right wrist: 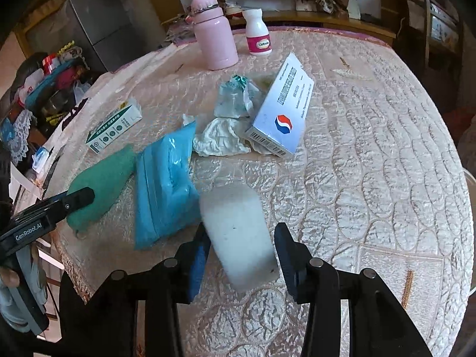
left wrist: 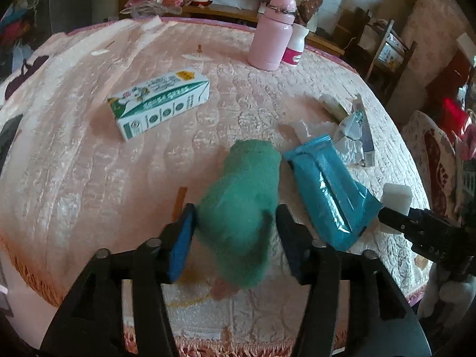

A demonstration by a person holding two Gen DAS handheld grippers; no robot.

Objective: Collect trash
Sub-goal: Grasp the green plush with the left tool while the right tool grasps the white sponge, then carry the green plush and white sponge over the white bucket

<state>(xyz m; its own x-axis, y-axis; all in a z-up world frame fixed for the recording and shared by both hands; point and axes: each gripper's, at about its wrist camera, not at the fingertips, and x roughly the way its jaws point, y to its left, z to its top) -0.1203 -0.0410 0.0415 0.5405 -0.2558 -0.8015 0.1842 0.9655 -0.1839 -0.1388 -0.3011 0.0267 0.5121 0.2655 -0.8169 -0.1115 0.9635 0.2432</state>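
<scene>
- Fuzzy green cloth roll (left wrist: 247,205): plain green.
- Glossy blue plastic pouch (left wrist: 327,190) right of the roll: teal-blue.
- Quilted tablecloth (left wrist: 89,163): pale pink, scalloped stitching.
- Metal bottle (left wrist: 272,35): pink.

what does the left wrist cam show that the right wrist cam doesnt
Only the left wrist view: the left gripper from behind, astride the green object, apparently loosely.
Only the right wrist view: the blue logo on the white box and the fridge.
Both: the pink bottle, blue pouch, green-and-white carton and white block.
</scene>
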